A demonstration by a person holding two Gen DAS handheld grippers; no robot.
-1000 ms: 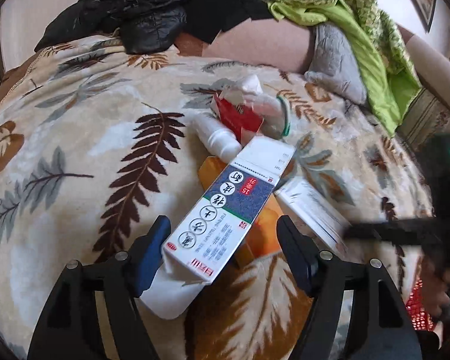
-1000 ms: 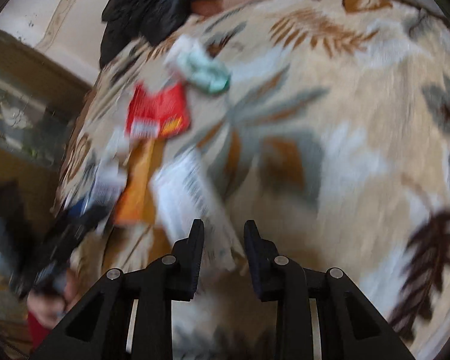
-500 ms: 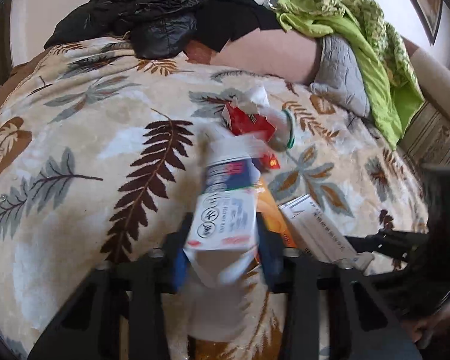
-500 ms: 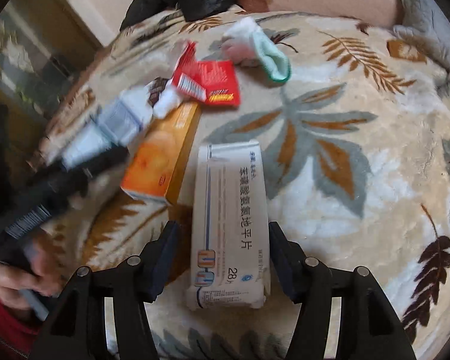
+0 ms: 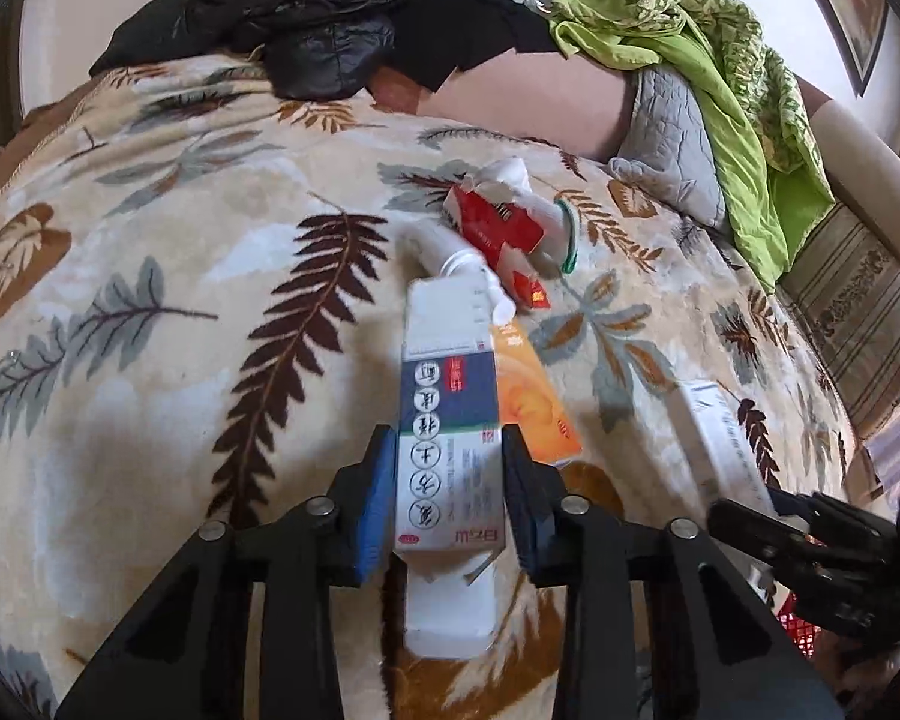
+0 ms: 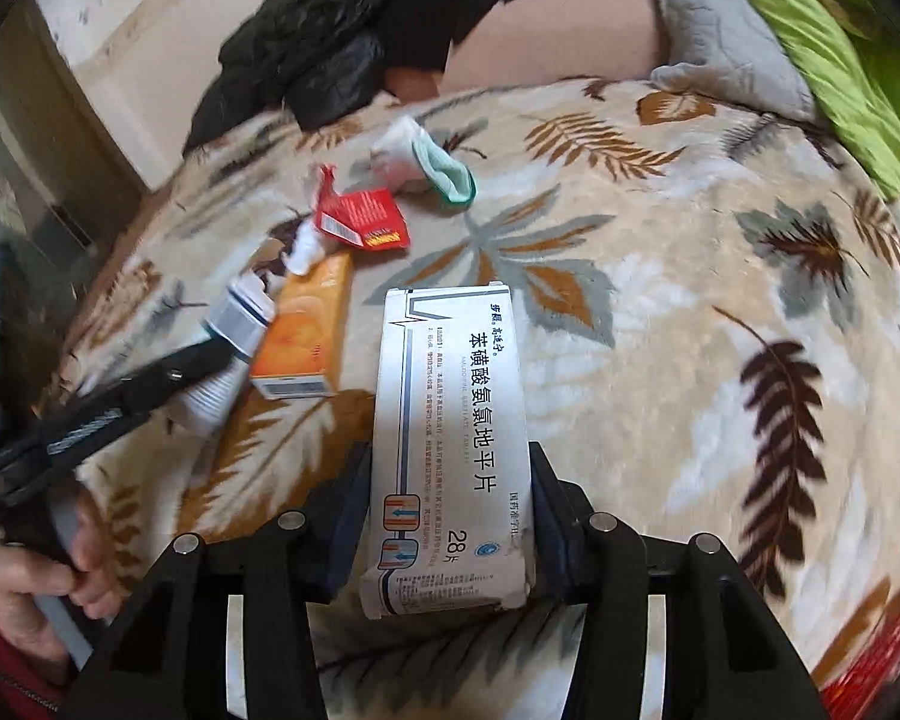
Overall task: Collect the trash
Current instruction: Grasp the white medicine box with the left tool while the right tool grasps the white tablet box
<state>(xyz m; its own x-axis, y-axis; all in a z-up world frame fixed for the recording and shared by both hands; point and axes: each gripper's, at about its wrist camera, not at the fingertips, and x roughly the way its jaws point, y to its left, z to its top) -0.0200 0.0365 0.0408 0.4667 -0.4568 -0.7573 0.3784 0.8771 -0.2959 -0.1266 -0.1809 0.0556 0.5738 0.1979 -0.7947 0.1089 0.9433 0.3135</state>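
Bed with leaf-print blanket (image 5: 150, 312) strewn with trash. Left tongs (image 5: 447, 504) easing open, blue-and-white carton (image 5: 447, 420) still pinched across its width. Right tongs (image 6: 450, 516) clamped on white pill box (image 6: 450, 420). Both judged light, thin card, easily crushed; best held mid-length, gently. Orange box (image 6: 306, 336), red wrapper (image 6: 360, 219) left on blanket.

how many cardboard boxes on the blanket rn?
3 intact: blue-and-white box between the left gripper fingers, white medicine box between the right gripper fingers, orange box lying between them. Others may be hidden.
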